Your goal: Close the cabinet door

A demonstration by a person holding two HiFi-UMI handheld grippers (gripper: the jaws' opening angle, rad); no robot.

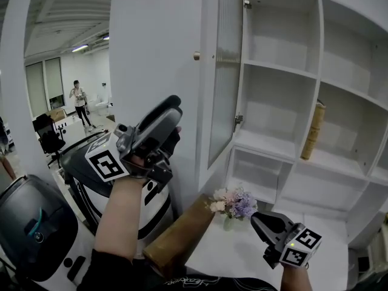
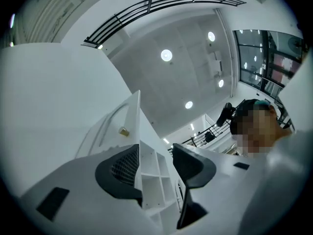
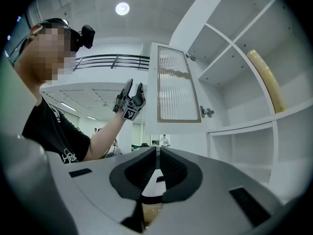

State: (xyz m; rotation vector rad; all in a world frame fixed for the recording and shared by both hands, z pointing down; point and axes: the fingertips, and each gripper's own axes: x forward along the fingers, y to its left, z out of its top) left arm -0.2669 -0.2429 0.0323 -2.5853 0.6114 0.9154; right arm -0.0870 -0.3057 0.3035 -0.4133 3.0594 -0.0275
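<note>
Two claws show in the head view, each held in one of a person's hands. The left claw (image 1: 167, 113) is raised high in front of a white wall panel, just left of the cabinet door (image 1: 225, 71) and apart from it. Its own view shows the left claw (image 2: 155, 153) released, jaws well apart with nothing between them. The door, a tall white frame around ribbed glass, stands swung out from the white shelves (image 1: 285, 35), hinged along its right edge. A small round knob (image 1: 196, 56) sits on the panel beside the door's top.

The right claw (image 1: 260, 218) is low at the lower right, above a white tabletop (image 1: 242, 256) and just right of a small bunch of flowers (image 1: 233, 204). Its own view shows the right claw (image 3: 158, 153) clenched, pads together and holding nothing. A tan tube (image 1: 314, 131) leans upright on a middle shelf.
</note>
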